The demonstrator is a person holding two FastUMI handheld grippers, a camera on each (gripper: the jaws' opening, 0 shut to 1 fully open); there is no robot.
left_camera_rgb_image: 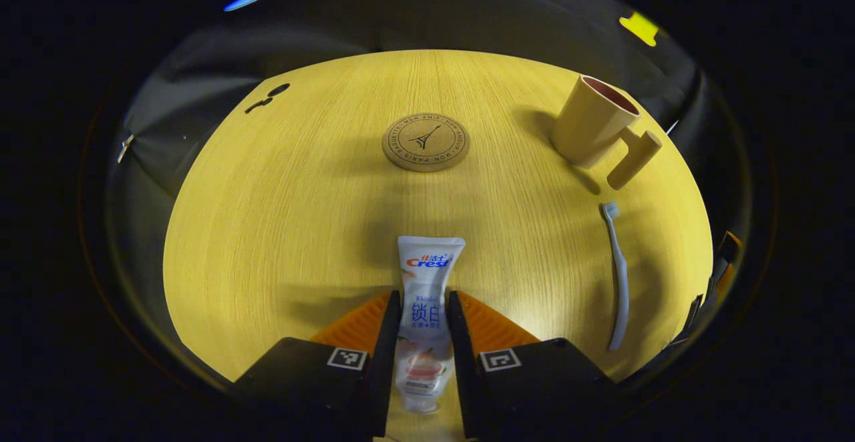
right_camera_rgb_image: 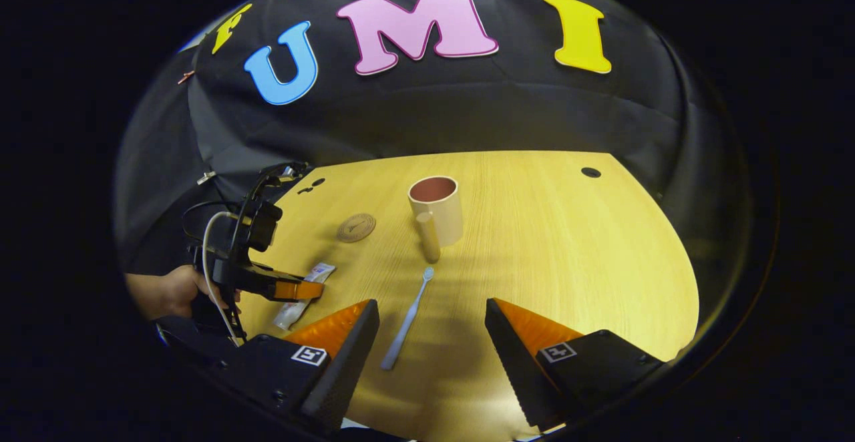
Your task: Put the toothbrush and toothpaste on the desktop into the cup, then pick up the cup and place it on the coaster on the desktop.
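- Toothpaste (left_camera_rgb_image: 427, 288) lies flat on the bench (left_camera_rgb_image: 280, 228), its tube running lengthwise between the two fingers of the left gripper (left_camera_rgb_image: 423, 325), which have closed in narrow against its sides. From where I stand the fingers look to be pressing the tube, though it has not left the wood.
- Toothbrush (right_camera_rgb_image: 407, 318) lies on the bench just ahead of the right gripper (right_camera_rgb_image: 431, 338), bristle end towards the cup (right_camera_rgb_image: 437, 208). That gripper stands wide apart, holding and touching nothing.
- Cup sits upright at the far side, handle facing the toothbrush; the coaster (left_camera_rgb_image: 425, 142) lies apart from it, bare, in the middle of the bench.
- Risk one, as I judge it: the tube is soft and slick, and the grip sits near its cap end, so when lifted the long tail may droop or the tube may slide out.
- Risk two: squeezing harder to stop that could buckle the tube.
- Risk three: the cup is light and narrow-mouthed; a tube coming in at a slant could catch the rim and tip it over.
- Risk four: the right gripper closing on so thin a handle could roll it aside or pinch only wood.
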